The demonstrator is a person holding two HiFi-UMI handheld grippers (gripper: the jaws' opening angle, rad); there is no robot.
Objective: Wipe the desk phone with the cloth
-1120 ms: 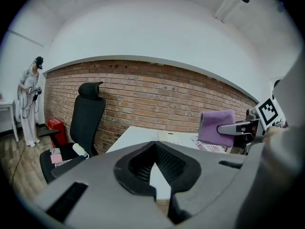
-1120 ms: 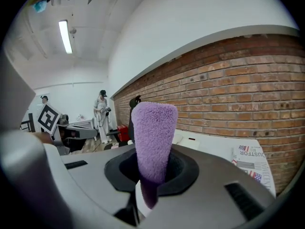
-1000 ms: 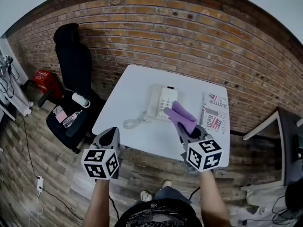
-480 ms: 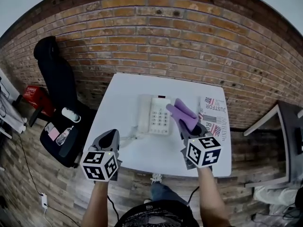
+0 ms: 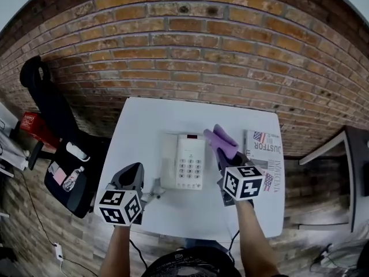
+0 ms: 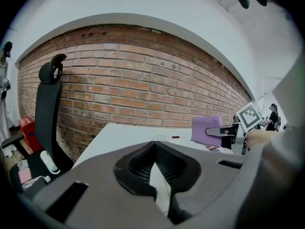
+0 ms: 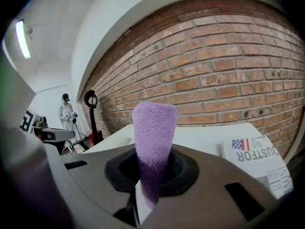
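Observation:
A white desk phone (image 5: pixel 189 167) lies in the middle of the white table (image 5: pixel 150 120), its handset (image 5: pixel 169 161) resting on its left side. My right gripper (image 5: pixel 222 157) is shut on a folded purple cloth (image 5: pixel 220 141), which sticks out ahead of the jaws just above the phone's right edge. From the right gripper view the cloth (image 7: pixel 152 128) stands upright out of the gripper (image 7: pixel 147 191). Over the table's front left edge, a little left of the phone, my left gripper (image 5: pixel 134 169) hangs shut and holds nothing. In the left gripper view its jaws (image 6: pixel 155 170) meet, and the cloth (image 6: pixel 207 130) shows at the right.
A folded newspaper (image 5: pixel 264 154) lies on the table to the right of the phone. The phone's coiled cord (image 5: pixel 153 190) trails by the front edge. A black office chair (image 5: pixel 60 154) stands left of the table, a brick wall (image 5: pixel 190 51) behind it. A person (image 7: pixel 64 111) stands far off.
The view has closed in over the table. Both grippers have come forward; the right one has carried the cloth up beside the phone's right edge, and the left one has reached the table's front edge.

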